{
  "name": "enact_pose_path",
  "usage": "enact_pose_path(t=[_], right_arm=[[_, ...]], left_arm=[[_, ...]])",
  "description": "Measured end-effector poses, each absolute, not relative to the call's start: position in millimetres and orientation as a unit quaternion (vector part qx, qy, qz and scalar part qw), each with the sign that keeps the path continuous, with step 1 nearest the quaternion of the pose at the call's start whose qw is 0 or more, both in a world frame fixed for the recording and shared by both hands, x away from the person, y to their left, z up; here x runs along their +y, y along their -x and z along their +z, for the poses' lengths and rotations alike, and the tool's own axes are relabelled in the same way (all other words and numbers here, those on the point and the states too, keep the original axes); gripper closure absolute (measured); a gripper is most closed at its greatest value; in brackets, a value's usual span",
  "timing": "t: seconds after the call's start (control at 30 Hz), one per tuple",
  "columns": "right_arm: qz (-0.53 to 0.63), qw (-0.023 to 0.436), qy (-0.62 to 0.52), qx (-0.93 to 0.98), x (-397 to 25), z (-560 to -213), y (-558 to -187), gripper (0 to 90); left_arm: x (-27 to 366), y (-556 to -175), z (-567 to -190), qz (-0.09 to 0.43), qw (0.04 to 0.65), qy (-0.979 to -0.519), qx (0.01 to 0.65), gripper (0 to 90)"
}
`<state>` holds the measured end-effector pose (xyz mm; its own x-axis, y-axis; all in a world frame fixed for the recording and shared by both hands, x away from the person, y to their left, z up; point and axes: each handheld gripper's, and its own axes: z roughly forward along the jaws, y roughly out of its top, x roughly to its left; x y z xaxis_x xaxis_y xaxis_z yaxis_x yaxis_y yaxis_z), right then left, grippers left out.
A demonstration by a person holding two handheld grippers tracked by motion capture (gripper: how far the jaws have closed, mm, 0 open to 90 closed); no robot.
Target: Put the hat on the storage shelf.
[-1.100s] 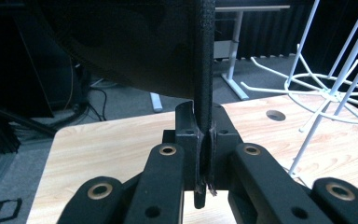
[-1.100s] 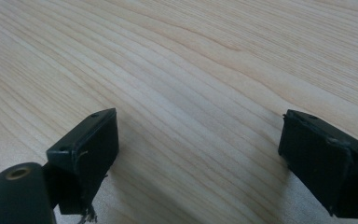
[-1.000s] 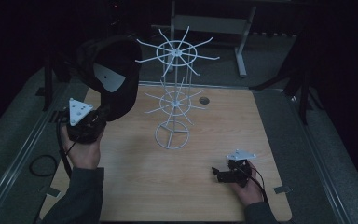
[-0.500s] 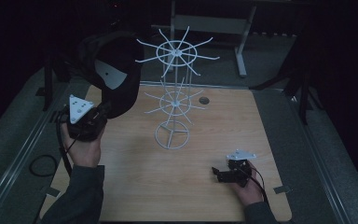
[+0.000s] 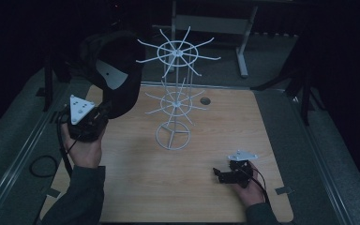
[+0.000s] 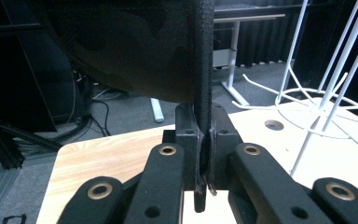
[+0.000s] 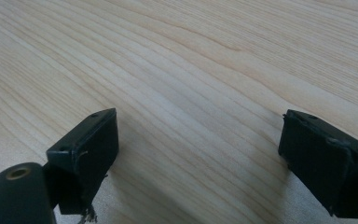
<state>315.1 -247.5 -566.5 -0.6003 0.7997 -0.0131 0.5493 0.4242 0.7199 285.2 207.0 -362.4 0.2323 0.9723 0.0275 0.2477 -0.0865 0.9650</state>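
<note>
Cap (image 5: 115,79), dark camouflage, hangs at ten o'clock from the white wire rack (image 5: 177,96), its brim pinched edge-on and upright in the left gripper's (image 5: 101,112) closed jaws. Lift it gently toward an upper prong, crown leading. Right gripper (image 5: 222,174) rests wide open and empty at five o'clock.

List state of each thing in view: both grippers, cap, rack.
left gripper: shut on the cap's edge, held up off the table
right gripper: open, empty, low over the table
cap: dark, lifted, beside the rack's top ring, not hung
wire rack: white, upright on the table, arms bare
</note>
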Motion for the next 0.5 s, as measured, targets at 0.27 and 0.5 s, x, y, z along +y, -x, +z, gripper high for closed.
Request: enact_pose_path(t=[0.27,0.5], right_arm=[[0.347,0.180,-0.409,0.824,-247.5,-566.5,-315.0,11.9],[0.347,0.179,-0.410,0.824,-247.5,-566.5,-315.0,11.8]], left_arm=[[204.6,-284.9,-362.1,0.387,0.469,-0.632,0.479,86.3],[200.0,-283.3,-361.0,0.397,0.467,-0.636,0.469,86.4]])
